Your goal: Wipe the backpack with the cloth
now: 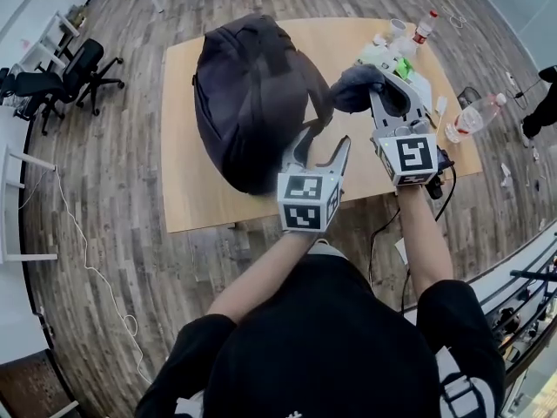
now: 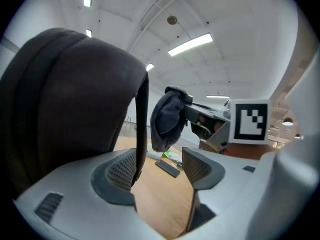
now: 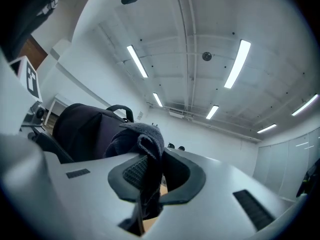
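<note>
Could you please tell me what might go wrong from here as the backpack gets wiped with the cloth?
1. The left gripper is open, with the strap hanging loose between its jaws, so the unheld backpack may shift under wiping pressure.
2. The right gripper pinches the bunched cloth by a fold, which could slip out.
3. A plastic bottle near the table edge could be knocked off.

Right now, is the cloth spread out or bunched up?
Bunched up: the cloth hangs as a wad from the right tongs clamped on it, beside the backpack.
</note>
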### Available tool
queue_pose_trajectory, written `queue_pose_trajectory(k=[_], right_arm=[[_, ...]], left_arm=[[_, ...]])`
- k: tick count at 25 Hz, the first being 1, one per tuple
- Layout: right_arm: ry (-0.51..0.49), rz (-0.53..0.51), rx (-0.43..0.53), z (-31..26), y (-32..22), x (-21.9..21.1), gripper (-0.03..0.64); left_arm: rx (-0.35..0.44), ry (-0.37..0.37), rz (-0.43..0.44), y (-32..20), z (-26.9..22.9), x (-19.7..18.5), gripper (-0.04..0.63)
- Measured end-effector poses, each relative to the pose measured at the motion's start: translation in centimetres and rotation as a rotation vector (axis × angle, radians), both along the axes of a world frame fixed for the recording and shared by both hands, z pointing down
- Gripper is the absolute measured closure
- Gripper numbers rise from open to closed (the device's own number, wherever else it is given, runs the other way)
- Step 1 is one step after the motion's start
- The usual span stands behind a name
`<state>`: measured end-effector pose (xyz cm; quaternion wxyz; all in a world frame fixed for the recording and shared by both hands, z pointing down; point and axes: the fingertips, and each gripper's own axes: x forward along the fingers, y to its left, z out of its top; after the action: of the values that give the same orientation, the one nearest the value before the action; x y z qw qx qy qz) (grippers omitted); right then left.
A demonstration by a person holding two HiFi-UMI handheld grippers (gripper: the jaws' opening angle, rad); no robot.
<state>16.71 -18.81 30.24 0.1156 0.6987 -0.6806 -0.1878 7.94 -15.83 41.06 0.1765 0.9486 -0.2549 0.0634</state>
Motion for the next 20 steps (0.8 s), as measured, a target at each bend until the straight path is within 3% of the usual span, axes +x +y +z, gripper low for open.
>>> queue_pose_trajectory(k=[6, 9, 10, 12, 16, 20], right_arm=[[0.015, 0.03, -0.011, 0.4, 2.4, 1.6, 0.571], [0.024, 0.031, -0.03, 1.0, 3.5, 2.0, 0.571], [0.028, 0.026, -0.03, 1.1, 3.8, 2.0, 0.571], [0.03, 0.02, -0.032, 0.8, 4.4, 1.9, 0.571], [0.021, 0.048, -0.038, 0.5, 5.1, 2.9, 0.571], [-0.008, 0.033, -0.026, 0.8, 4.7, 3.1, 0.571]], left_arm=[[0.063, -0.072, -0.162, -3.3, 0.9, 3.2, 0.311], [0.124, -0.113, -0.187, -4.9, 1.3, 4.4, 0.311], [0.153, -0.11, -0.175, -5.4, 0.9, 4.7, 0.322], [0.207, -0.08, -0.108, -5.6, -0.2, 5.0, 0.528], [0.3, -0.023, 0.072, -2.5, -2.1, 3.8, 0.535], [0.339, 0.037, 0.134, 0.9, -3.6, 0.0, 0.535]])
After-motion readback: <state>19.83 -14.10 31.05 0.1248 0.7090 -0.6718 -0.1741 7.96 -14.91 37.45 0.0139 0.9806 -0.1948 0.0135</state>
